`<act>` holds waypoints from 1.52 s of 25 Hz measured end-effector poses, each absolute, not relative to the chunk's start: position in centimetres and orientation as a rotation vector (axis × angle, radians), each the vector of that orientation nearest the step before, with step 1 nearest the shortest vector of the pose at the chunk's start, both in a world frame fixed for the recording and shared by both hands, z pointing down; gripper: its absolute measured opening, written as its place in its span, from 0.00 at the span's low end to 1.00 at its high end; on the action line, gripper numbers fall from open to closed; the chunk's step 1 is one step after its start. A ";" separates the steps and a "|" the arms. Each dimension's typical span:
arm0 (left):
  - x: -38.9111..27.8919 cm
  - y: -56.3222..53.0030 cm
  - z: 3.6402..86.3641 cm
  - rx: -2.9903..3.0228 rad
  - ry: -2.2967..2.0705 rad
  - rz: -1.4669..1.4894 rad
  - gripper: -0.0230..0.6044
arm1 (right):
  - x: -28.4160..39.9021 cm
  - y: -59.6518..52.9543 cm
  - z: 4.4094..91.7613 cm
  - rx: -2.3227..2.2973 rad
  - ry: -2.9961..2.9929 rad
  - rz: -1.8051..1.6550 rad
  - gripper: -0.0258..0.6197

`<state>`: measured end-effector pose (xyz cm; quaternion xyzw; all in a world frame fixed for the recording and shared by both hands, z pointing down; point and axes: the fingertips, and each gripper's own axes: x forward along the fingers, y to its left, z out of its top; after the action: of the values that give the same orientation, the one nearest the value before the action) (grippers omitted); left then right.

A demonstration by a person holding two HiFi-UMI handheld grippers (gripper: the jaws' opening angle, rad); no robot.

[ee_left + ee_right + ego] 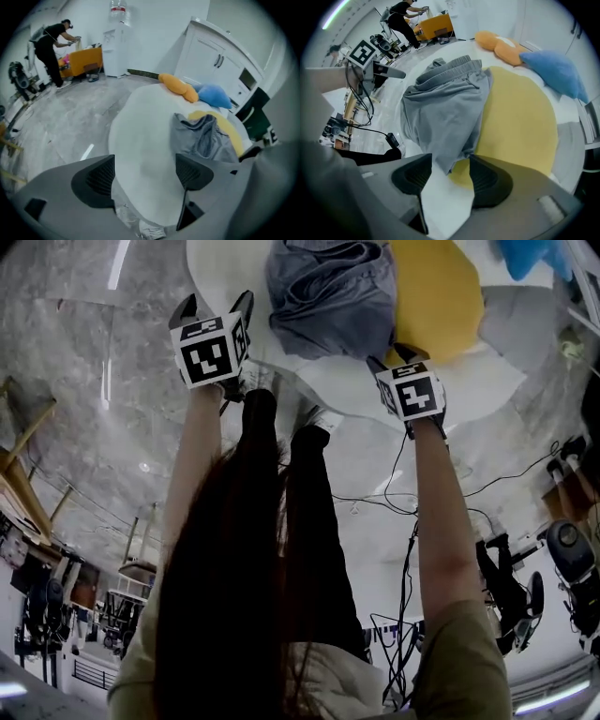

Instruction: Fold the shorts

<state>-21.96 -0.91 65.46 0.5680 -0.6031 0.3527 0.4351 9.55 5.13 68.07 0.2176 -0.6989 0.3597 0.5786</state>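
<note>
The grey shorts (328,292) lie crumpled on a white table (328,381), partly over a yellow cloth (439,292). My right gripper (389,357) is at their near edge. In the right gripper view its jaws (449,180) stand apart around a hanging corner of the shorts (445,108), and the pads do not press on it. My left gripper (217,301) hovers at the table's left edge, away from the shorts. It is open (145,176) with only white tabletop between its fingers, and the shorts (206,136) sit ahead to its right.
An orange cushion (501,47) and a blue cushion (555,70) lie at the table's far side. A white cabinet (220,51) stands behind it. Cables (403,493) trail on the floor by my legs. A person (51,42) works far off by an orange cart.
</note>
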 end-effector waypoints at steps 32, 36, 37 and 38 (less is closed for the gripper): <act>-14.7 -11.1 67.3 1.987 -1.096 1.531 0.47 | 8.9 4.7 68.1 0.620 -1.643 0.913 0.43; -16.9 -5.8 66.4 1.732 -1.206 1.205 0.50 | 9.7 4.6 67.7 0.666 -1.636 0.963 0.43; -16.9 -3.6 66.5 1.662 -1.208 1.138 0.50 | 10.0 4.7 67.7 0.682 -1.626 0.991 0.43; -16.9 -1.4 66.6 1.590 -1.205 1.071 0.50 | 10.1 4.7 67.8 0.694 -1.615 1.016 0.43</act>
<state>-16.87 -1.36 66.65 0.6357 -0.4818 0.4284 0.4246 10.14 4.71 67.81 0.2904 -0.6757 0.4252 0.5275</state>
